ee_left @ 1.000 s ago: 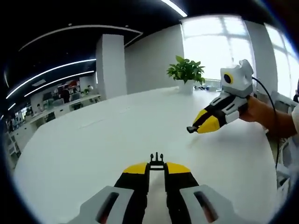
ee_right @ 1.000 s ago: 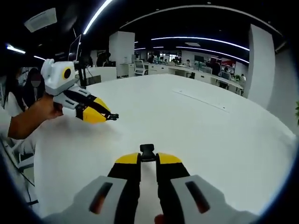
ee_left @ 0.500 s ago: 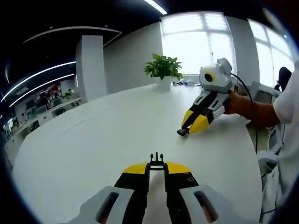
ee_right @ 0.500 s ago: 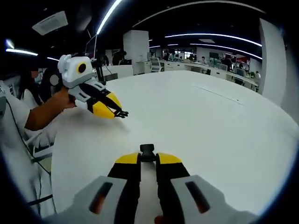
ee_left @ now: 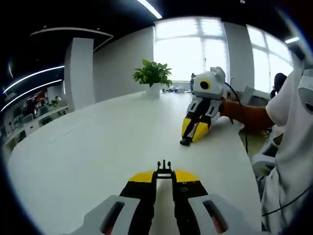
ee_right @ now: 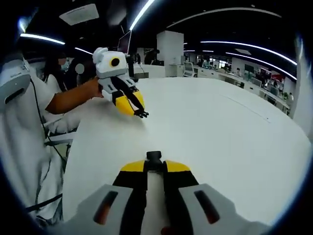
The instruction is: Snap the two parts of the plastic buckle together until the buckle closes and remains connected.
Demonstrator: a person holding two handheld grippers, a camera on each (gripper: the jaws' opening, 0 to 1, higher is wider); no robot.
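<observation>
The white table [ee_left: 98, 147] spans both views; the two grippers are held above it, well apart, each pointing roughly toward the other. Against the earlier pictures, both cameras have swung: in the left gripper view the window and the potted plant [ee_left: 152, 76] now sit further left, and the person's white sleeve [ee_left: 293, 127] takes up more of the right edge.

The left gripper [ee_left: 164, 172] has its jaws closed on the pronged buckle part [ee_left: 164, 167], which projects from the yellow tips; this grip is unchanged. In the right gripper view the same gripper [ee_right: 143, 114] has shifted toward the picture's centre.

The right gripper [ee_right: 154, 163] has its jaws clamped on the socket buckle part [ee_right: 154, 156], as before. In the left gripper view it [ee_left: 185, 142] now appears nearer the centre and tilted more steeply down toward the table, the dark part at its tip.

The two buckle parts are not yet joined.
</observation>
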